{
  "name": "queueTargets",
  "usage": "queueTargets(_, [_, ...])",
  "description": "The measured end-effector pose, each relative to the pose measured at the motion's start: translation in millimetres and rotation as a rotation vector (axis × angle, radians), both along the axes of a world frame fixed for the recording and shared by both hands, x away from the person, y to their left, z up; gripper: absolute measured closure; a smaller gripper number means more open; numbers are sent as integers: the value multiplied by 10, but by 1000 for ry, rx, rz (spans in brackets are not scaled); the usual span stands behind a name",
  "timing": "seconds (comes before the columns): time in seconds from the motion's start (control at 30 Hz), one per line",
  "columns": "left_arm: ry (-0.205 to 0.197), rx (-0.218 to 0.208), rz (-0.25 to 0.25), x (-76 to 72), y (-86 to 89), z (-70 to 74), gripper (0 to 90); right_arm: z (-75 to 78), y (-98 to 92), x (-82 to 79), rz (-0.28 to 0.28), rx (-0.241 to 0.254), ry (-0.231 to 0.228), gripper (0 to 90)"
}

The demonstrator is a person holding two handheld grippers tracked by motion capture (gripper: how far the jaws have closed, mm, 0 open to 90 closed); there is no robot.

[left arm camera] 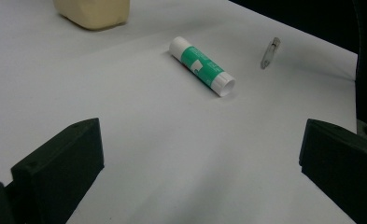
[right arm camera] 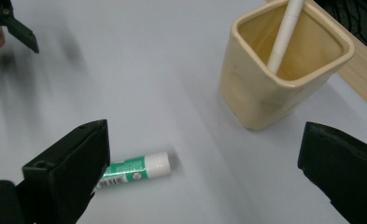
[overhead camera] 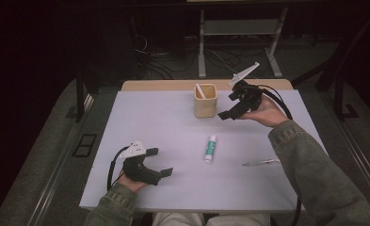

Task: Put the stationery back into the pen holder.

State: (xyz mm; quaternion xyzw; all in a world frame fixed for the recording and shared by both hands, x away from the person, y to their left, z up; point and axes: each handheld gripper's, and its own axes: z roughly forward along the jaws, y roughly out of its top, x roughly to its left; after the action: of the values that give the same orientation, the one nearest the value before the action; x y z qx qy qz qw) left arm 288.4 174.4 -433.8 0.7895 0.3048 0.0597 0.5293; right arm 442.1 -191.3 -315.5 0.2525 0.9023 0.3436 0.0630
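We found the right gripper (overhead camera: 229,106) released and empty beside the cup (overhead camera: 205,100). The glue stick (overhead camera: 211,148) lay mid-table, pointing toward the cup, nearer the open left gripper (overhead camera: 159,162).

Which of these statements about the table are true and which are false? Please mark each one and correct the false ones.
1. A white pen stands inside the beige cup. True.
2. The glue stick stands upright. False: it lies on its side on the table.
3. The right gripper holds the glue stick. False: its jaws are open and empty, beside the cup.
4. The left gripper is open with nothing between its jaws. True.
5. A clear pen lies in the cup. False: it lies on the table, right of the glue stick.
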Motion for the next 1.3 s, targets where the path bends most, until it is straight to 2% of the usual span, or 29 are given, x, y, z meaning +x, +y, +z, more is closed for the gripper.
queueTargets(0.27, [-6, 2, 3, -2, 0, 3, 0, -65, -50, -107, 38, -41, 3, 21])
queueTargets(0.47, [-8, 3, 4, -2, 5, 6, 0, -165, -82, -186, 77, -90, 1, 21])
queueTargets(0.87, [-13, 2, 11, -5, 7, 11, 0, -304, -198, -304, 98, -143, 26, 21])
queueTargets(1.13, [-15, -2, 8, -7, 8, 15, 0, -427, -247, -396, 140, -207, 28, 21])
queueTargets(1.3, [-13, -8, 8, -7, 11, 16, 0, -525, -273, -451, 167, -237, 47, 21])
